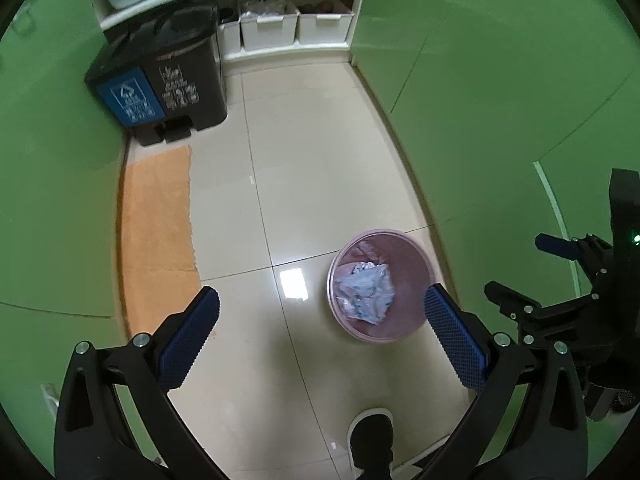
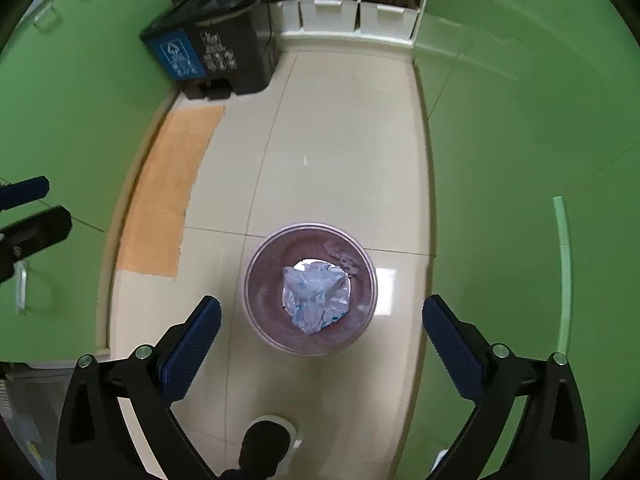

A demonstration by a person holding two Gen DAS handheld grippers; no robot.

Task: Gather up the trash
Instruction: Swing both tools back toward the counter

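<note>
A small pink waste basket (image 1: 416, 256) (image 2: 260, 256) stands on the tiled floor beside the green wall. Crumpled pale blue plastic trash (image 1: 366, 292) (image 2: 316, 296) lies inside it. My left gripper (image 1: 320, 336) is open and empty, high above the floor, left of the basket. My right gripper (image 2: 320, 340) is open and empty, above the basket's near side; it also shows in the left wrist view (image 1: 520, 272). The left gripper's fingers (image 2: 28, 192) show at the right wrist view's left edge.
A black pedal bin with a blue recycling label (image 1: 160, 84) (image 2: 212, 52) stands far left. An orange mat (image 1: 156, 232) (image 2: 172, 188) lies along the left wall. White storage boxes (image 1: 296, 26) (image 2: 360, 16) sit on a low shelf. A dark shoe (image 1: 372, 436) (image 2: 264, 448) is below.
</note>
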